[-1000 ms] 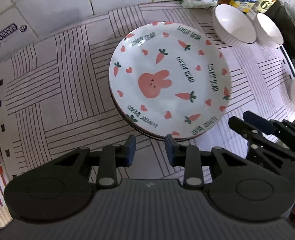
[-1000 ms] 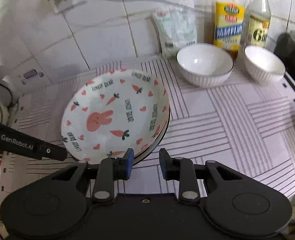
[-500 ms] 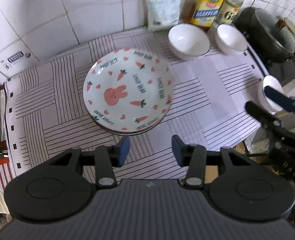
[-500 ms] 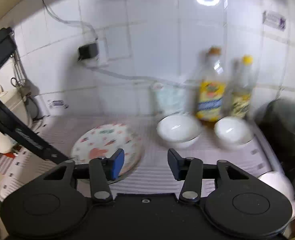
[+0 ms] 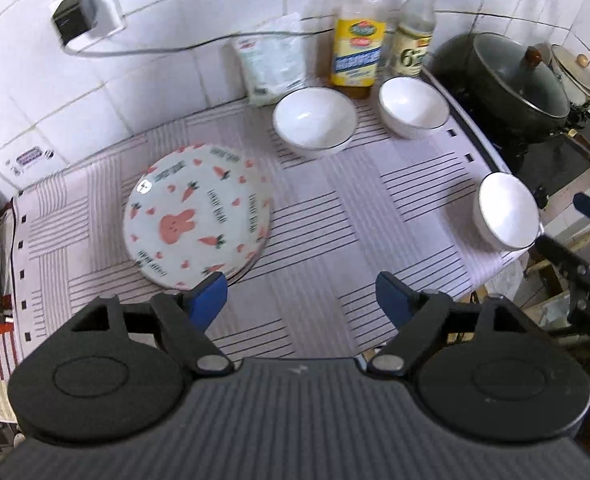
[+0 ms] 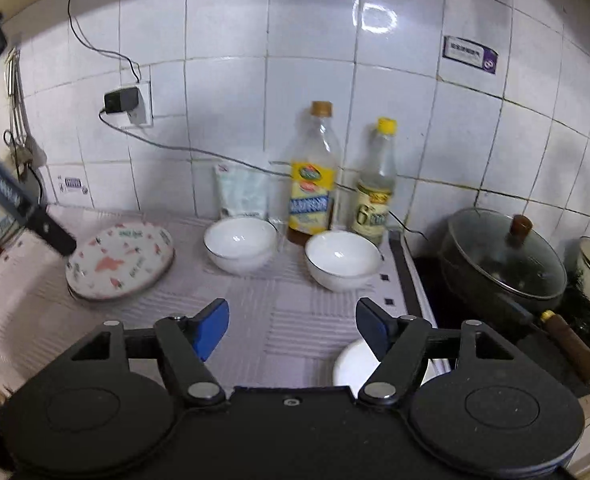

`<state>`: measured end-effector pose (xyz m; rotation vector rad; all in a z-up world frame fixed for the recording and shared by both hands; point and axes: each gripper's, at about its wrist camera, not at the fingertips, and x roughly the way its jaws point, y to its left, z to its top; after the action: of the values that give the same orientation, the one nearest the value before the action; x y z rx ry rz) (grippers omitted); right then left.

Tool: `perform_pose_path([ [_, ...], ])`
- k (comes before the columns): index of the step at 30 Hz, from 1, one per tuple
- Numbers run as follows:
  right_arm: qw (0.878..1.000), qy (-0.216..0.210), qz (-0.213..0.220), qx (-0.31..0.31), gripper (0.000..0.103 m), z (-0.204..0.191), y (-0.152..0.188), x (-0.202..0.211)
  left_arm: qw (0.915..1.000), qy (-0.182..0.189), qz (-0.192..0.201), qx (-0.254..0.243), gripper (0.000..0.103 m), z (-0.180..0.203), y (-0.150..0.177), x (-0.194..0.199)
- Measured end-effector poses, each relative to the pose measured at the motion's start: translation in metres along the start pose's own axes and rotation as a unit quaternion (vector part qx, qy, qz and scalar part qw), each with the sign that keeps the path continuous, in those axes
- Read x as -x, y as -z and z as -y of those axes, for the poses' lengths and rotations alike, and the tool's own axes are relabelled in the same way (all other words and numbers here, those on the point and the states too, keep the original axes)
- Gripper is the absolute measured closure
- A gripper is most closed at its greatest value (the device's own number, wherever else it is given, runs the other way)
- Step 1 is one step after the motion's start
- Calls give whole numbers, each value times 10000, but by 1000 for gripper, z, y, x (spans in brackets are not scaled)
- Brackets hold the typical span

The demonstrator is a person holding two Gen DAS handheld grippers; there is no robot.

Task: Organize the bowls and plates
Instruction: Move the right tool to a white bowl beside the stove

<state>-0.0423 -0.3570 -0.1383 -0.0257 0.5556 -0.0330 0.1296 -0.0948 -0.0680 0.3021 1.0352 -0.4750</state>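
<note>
Both sets of jaws are opening with nothing between them: the left gripper [image 5: 301,294] at the bottom of its frame, the right gripper [image 6: 292,328] likewise. On the striped mat [image 5: 335,240], the stacked plates [image 5: 197,220] sit centre-left. Two bowls [image 5: 314,122] [image 5: 413,106] stand upper centre, before two bottles [image 5: 359,36]. A third bowl [image 5: 507,210] sits at the mat's right edge.
</note>
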Motion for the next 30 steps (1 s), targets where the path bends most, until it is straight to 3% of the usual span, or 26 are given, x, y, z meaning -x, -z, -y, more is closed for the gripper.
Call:
perform_pose_path([
  [3,10000,-73,-26,23,12,20,14,1,10000,22,62,-46,15,26,-2,-7],
  [8,9996,-239,-104,-75,9,51,41,-7,9997,197,108,-43,11,66,-1,-27],
  [16,9980,-121,-468,-413,8,83,110,-53,9978,659,43,91,9,115,-5,-91],
  [19,9982,-87,-331,-491,8,87,134,-68,9969,770,118,97,9,135,-5,-128],
  [23,9987,158,-62,-472,8,87,154,-92,9922,1197,-8,341,9,151,-5,-166],
  [30,9981,151,191,-558,8,85,160,-109,9851,1617,-18,583,15,169,-7,-186],
])
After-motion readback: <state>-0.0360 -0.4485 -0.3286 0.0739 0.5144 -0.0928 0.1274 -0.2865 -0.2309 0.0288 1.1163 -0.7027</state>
